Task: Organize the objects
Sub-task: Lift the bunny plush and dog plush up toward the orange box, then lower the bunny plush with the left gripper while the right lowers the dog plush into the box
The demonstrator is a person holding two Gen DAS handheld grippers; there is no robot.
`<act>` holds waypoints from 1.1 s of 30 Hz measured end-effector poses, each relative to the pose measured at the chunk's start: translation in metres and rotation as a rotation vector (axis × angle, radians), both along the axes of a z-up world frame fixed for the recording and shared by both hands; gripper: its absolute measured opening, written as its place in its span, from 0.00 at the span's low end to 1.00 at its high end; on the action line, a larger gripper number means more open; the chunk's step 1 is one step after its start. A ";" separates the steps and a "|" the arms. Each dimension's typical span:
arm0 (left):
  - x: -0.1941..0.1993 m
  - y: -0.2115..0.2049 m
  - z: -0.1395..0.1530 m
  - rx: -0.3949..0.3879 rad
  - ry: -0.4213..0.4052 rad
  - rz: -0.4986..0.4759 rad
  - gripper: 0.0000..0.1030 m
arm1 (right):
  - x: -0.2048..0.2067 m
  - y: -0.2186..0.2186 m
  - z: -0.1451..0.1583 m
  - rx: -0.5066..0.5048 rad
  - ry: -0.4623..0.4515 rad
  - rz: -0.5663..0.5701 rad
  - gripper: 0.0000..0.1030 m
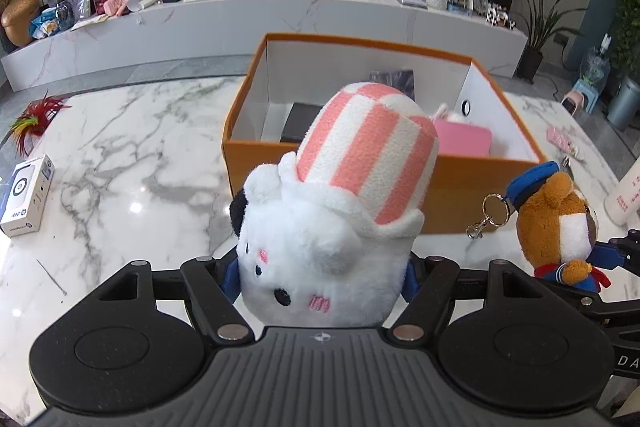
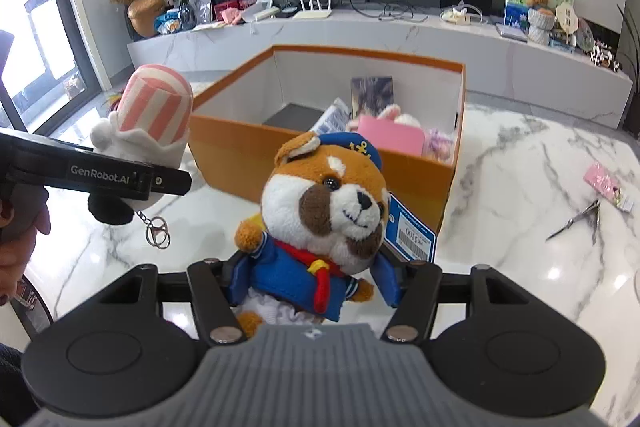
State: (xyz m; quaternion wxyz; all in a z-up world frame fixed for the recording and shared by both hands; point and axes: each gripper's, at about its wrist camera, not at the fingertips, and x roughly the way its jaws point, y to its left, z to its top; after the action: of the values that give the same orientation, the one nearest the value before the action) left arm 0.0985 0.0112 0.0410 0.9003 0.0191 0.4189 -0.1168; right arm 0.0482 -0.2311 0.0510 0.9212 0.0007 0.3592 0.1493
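My left gripper [image 1: 320, 277] is shut on a white plush [image 1: 320, 259] with a pink-and-white striped hat, held above the marble table. In the right wrist view that white plush [image 2: 152, 123] hangs at the left with its key clasp [image 2: 157, 231] dangling. A brown sailor dog plush [image 2: 320, 211] with a blue cap and a price tag sits in my right gripper [image 2: 314, 277], which is shut on it. The dog plush [image 1: 556, 227] also shows at the right of the left wrist view. Just beyond both toys stands the open orange box [image 1: 280, 159], also [image 2: 224, 143].
Inside the box lie a pink case [image 2: 390, 137], a dark flat item [image 2: 294, 117] and other small things. On the marble table [image 1: 120, 155] are a white boxed device [image 1: 26, 197], a red feathery ornament [image 1: 34, 121], a pink packet [image 2: 608, 185] and metal clippers [image 2: 582, 219]. A person's hand [image 2: 16, 247] holds the left gripper.
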 end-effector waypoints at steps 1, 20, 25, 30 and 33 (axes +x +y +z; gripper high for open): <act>0.000 0.000 0.002 -0.005 -0.006 0.002 0.80 | 0.000 0.000 0.002 0.000 -0.008 0.000 0.61; 0.010 -0.005 0.035 -0.031 -0.126 0.036 0.80 | -0.001 0.001 0.040 -0.002 -0.125 -0.017 0.61; 0.020 -0.010 0.046 -0.043 -0.146 0.033 0.80 | 0.012 -0.006 0.055 0.018 -0.158 -0.045 0.61; 0.038 -0.015 0.053 -0.050 -0.162 0.028 0.80 | 0.033 -0.009 0.067 0.029 -0.184 -0.066 0.61; 0.051 -0.016 0.059 -0.064 -0.180 0.035 0.80 | 0.048 -0.008 0.072 0.044 -0.198 -0.074 0.61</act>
State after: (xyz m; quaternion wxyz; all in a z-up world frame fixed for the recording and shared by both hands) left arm 0.1497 -0.0050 0.0999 0.9364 -0.0067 0.3325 -0.1120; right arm 0.0965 -0.2388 0.1229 0.9569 0.0196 0.2627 0.1225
